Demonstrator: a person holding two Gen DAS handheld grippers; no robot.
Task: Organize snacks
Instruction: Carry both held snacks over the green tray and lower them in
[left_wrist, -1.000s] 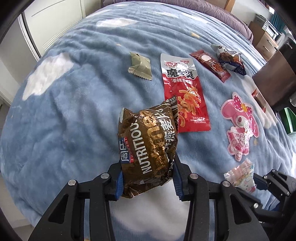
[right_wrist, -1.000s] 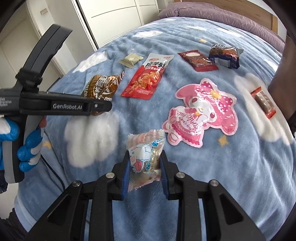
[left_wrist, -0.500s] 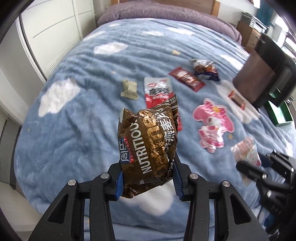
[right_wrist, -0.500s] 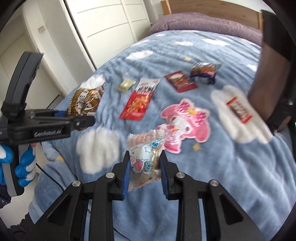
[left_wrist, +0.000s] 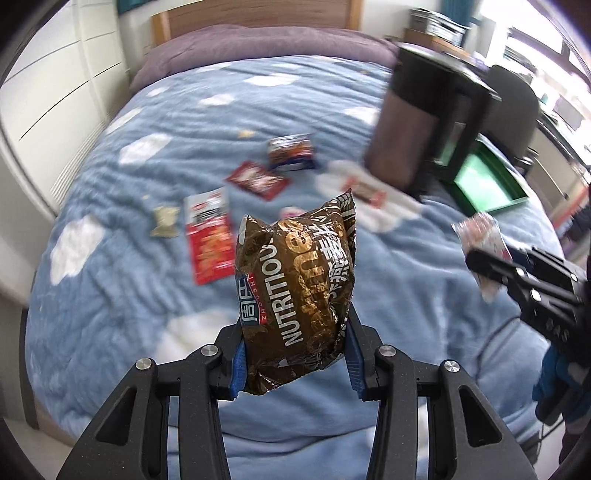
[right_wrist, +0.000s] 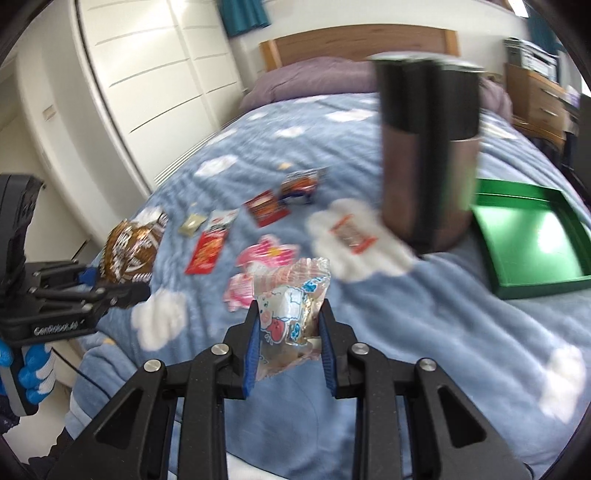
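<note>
My left gripper (left_wrist: 293, 352) is shut on a brown snack bag (left_wrist: 295, 291) marked NUTRITIOUS, held upright above the blue bed. My right gripper (right_wrist: 289, 349) is shut on a small clear candy packet (right_wrist: 291, 299) with cartoon prints. Each gripper shows in the other's view: the right one (left_wrist: 476, 260) at the right edge with the candy packet (left_wrist: 480, 236), the left one (right_wrist: 122, 291) at the left with the brown bag (right_wrist: 131, 245). A green tray (right_wrist: 532, 240) lies on the bed at the right, nothing in it.
On the blue cloud blanket (left_wrist: 129, 295) lie a red packet (left_wrist: 210, 245), a small tan sachet (left_wrist: 164, 221), a dark red packet (left_wrist: 256, 179), a blue-brown wrapper (left_wrist: 291, 149), a pink character pouch (right_wrist: 258, 273) and a small orange bar (right_wrist: 349, 232). A dark cylinder-shaped thing (right_wrist: 428, 147) stands by the tray.
Both grippers have risen and swung right with their packets still held. The bed's snacks look smaller and farther, and the green tray and dark cylinder have come into view.
</note>
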